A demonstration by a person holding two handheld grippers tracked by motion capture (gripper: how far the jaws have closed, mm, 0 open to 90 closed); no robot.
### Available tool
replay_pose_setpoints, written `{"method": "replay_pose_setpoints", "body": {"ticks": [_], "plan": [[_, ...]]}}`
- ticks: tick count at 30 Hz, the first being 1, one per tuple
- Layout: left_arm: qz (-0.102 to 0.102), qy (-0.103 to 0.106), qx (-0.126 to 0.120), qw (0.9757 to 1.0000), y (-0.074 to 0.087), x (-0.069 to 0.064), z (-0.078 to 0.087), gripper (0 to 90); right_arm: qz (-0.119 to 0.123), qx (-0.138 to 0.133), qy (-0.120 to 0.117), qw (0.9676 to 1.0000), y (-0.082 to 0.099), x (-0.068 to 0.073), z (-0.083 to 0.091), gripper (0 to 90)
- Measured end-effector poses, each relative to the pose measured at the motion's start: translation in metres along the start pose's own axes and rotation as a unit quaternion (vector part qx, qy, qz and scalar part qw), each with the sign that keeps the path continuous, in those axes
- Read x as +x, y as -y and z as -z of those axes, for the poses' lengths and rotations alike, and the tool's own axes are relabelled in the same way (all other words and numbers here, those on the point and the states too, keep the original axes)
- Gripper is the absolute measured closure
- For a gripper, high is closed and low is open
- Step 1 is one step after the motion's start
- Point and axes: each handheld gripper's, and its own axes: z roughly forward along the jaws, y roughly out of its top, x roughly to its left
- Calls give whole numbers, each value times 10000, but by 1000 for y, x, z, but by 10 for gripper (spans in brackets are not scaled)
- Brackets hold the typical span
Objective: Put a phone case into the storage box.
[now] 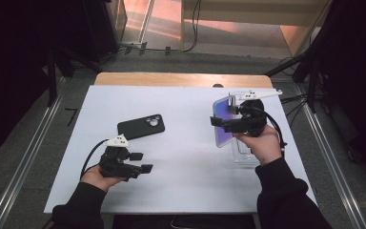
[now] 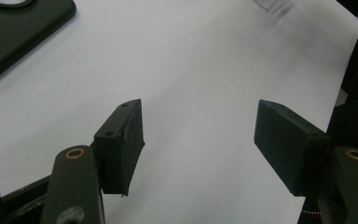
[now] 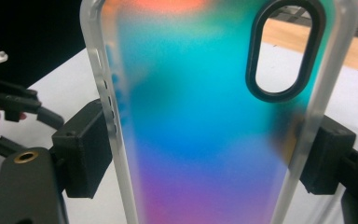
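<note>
Phone case (image 3: 205,116), iridescent w/ clear rim: clamped by its long edges in right gripper (image 1: 218,121), held above table's (image 1: 190,186) right side, over clear tray (image 1: 246,156). Left gripper (image 2: 200,140): jaws apart, nothing btwn, near front-left. Black phone case (image 1: 141,126): flat, mid-table.

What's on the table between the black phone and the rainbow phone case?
Nothing: in the high view, bare white table separates the black phone from the rainbow phone case, which the right hand-held gripper clamps.
</note>
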Motion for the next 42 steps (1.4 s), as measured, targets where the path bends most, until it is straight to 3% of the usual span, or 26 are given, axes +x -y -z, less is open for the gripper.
{"method": "replay_pose_setpoints", "body": {"ticks": [11,17,22,30,36,42], "plan": [[73,-99,-22,9999,6,0,5,326,-163,-214,403,9988,-8,-24,20,165],[105,-132,-41,9998,8,0,7,326,-332,-325,839,9954,-9,-35,25,165],[118,-141,-50,9998,8,1,8,326,-456,-486,1186,9907,-8,-46,28,165],[173,-193,-122,9996,7,2,7,326,-720,-749,1505,9831,-5,-67,27,165],[133,-171,-136,9997,7,2,7,326,-772,-731,1610,9812,-9,-79,18,165],[128,-167,-114,9997,6,2,5,327,-832,-531,1754,9795,-18,-93,5,165]]}}
